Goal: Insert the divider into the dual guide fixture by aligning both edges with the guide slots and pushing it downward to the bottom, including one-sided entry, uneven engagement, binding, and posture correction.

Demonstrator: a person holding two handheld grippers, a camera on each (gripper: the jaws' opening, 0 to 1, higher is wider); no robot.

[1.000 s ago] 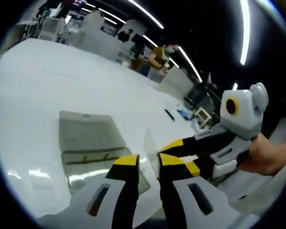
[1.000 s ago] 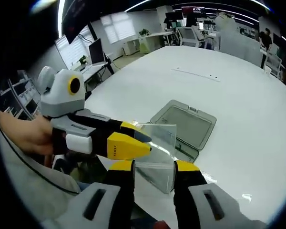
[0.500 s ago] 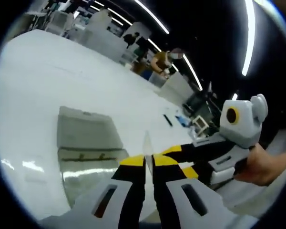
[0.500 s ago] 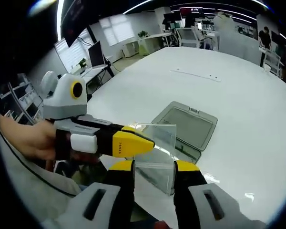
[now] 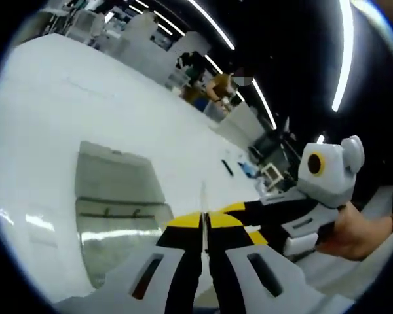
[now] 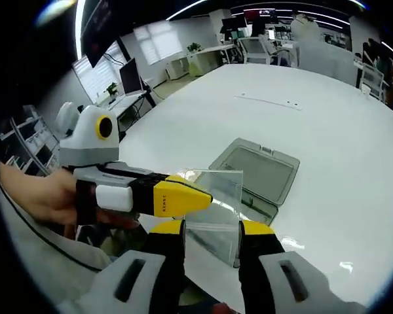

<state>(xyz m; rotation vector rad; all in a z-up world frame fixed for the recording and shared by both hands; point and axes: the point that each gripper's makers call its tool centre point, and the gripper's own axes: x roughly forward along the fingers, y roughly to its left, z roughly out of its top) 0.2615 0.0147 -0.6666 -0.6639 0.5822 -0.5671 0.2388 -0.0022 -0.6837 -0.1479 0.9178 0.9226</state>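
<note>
Left gripper [image 5: 204,221] clamps divider [image 6: 213,196] edge, right gripper [image 6: 211,227] spans it, above fixture [image 6: 254,175] near table [image 6: 327,157] edge

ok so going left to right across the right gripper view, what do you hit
person's hand → left claw reaching in from the left, shut on the clear divider → grey guide fixture lying on the white table
</note>
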